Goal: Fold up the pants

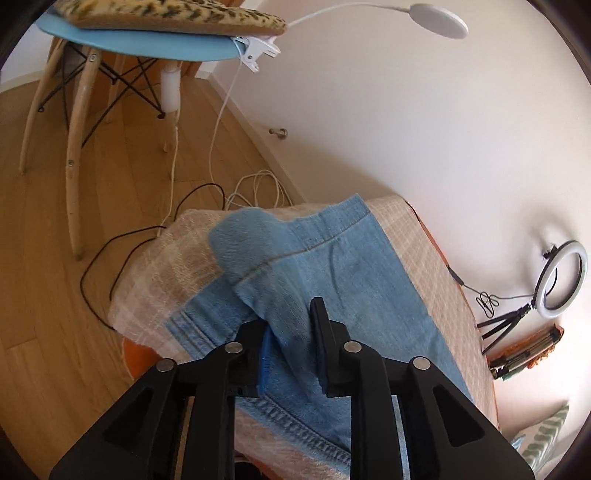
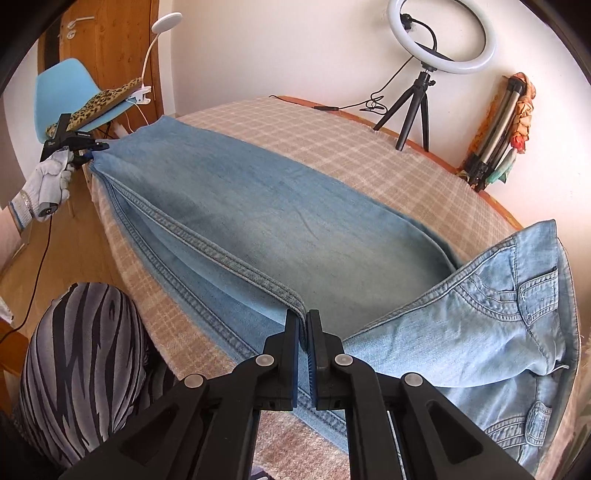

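Light blue jeans lie lengthwise on a round table under a beige checked cloth, legs stacked, waist and pockets at the right. My right gripper is shut on the side seam fold of the upper leg near the thigh. My left gripper holds the hem end of the leg, lifted and curled between its fingers; it also shows in the right wrist view at the far hem, held by a gloved hand.
A blue chair with a leopard cushion and a clip lamp stands beyond the table's far end. Cables lie on the wooden floor. A ring light on a tripod and folded tripods stand at the table's back edge. The person's striped knee is beside the table.
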Tool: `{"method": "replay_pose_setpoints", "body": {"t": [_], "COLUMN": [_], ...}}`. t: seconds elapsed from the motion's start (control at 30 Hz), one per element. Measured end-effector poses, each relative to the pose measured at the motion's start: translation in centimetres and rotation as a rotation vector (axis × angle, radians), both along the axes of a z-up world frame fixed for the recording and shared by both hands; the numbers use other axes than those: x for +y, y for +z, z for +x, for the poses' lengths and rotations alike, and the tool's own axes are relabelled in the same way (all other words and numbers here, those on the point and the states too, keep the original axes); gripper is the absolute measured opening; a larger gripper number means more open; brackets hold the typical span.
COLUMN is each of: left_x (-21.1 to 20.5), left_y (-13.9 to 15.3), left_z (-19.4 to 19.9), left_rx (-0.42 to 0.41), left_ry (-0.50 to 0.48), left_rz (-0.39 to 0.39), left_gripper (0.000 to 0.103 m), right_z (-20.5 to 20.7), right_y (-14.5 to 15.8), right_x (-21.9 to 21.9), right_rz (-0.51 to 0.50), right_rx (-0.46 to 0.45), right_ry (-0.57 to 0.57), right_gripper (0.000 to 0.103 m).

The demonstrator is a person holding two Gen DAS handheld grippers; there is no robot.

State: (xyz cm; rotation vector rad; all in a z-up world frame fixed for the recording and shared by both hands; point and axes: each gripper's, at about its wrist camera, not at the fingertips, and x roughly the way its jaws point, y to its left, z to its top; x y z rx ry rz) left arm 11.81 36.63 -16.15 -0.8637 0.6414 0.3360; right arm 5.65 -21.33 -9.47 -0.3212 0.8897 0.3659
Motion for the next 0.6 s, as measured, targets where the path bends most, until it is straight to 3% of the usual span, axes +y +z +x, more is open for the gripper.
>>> {"method": "replay_pose_setpoints", "body": {"t": [0.1, 0.23, 0.3, 0.43, 0.6], "left_x": [1.6, 2.1, 1.9, 0.1, -4.6], "left_y": [0.9, 3.2, 4.0, 5.2, 6.9], "left_z": [-1.2, -1.9, -2.1, -2.3, -0.7], "left_rx": [-0.018, 0.063, 0.079, 0.077, 0.022], "left_ry": [0.047, 0.089, 0.080, 0.003, -0.156], "left_rz": [-0.020, 0.150, 0.186, 0.239, 0.233], "left_gripper": [0.020, 0.020, 0.020, 0.020, 0.021], "right_z": [0.0, 0.2, 0.0, -0.5, -1.3], "right_y": [0.6, 0.9, 0.6, 0.3, 1.1], "right_x": [-0.3, 0.0, -0.1, -0.8, -1.9], "right_rz": [0.015, 0.014, 0.019, 0.058, 0.123], "right_rx": [-0.013, -0.007, 0.007, 0.038, 0.020], "right_ry": [-0.012, -0.008, -0.005, -0.009, -0.040], "right_gripper": [0.002, 0.002, 0.004, 0.008, 0.021]}}
